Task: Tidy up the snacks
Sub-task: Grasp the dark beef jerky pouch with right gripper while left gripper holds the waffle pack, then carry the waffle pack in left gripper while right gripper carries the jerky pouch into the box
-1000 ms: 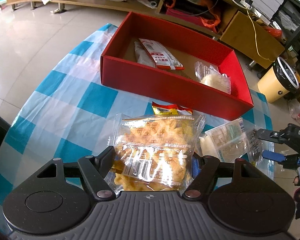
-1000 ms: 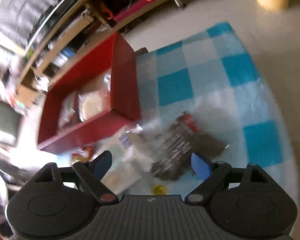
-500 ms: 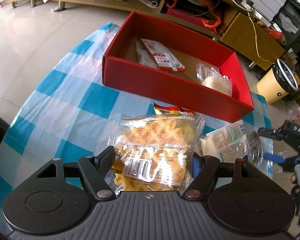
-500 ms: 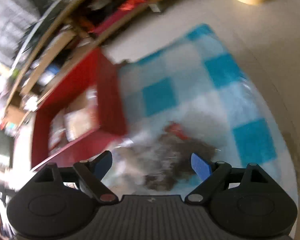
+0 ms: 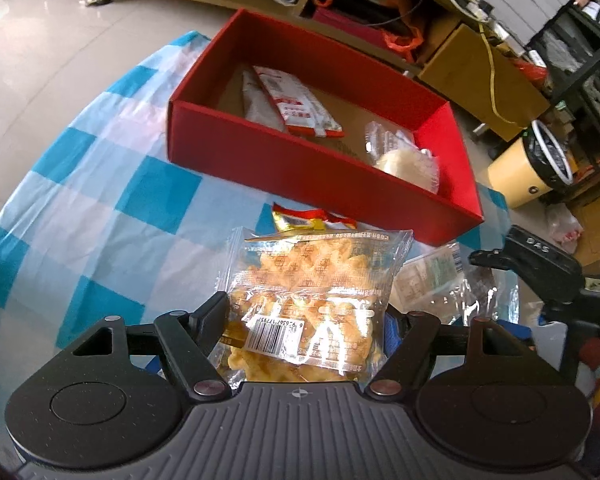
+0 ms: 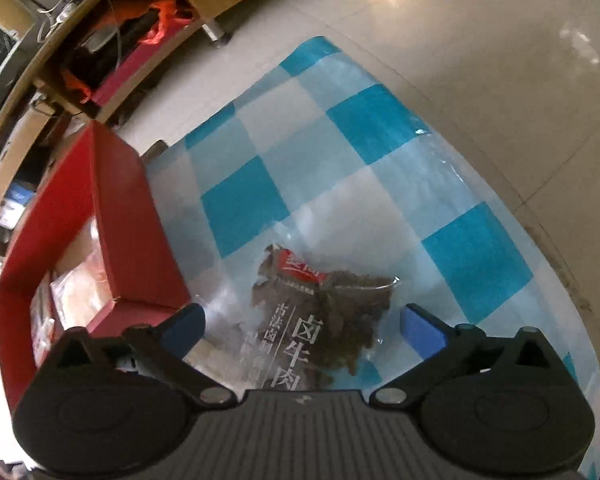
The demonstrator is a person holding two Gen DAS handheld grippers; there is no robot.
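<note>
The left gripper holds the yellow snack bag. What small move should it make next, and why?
Probably carry the bag forward over the near wall of the red box. The left gripper is already shut on it, and the box floor between the red-white packet and the pale packet looks free.

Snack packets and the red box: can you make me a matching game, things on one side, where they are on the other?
Things:
1. yellow crisps packet
2. dark beef packet
3. red-and-white sachet
4. red box

Places:
A. lying inside the box
B. between the left gripper's fingers
C. standing on the checked cloth
D. between the right gripper's open fingers

Pairs: 1-B, 2-D, 3-A, 4-C
</note>
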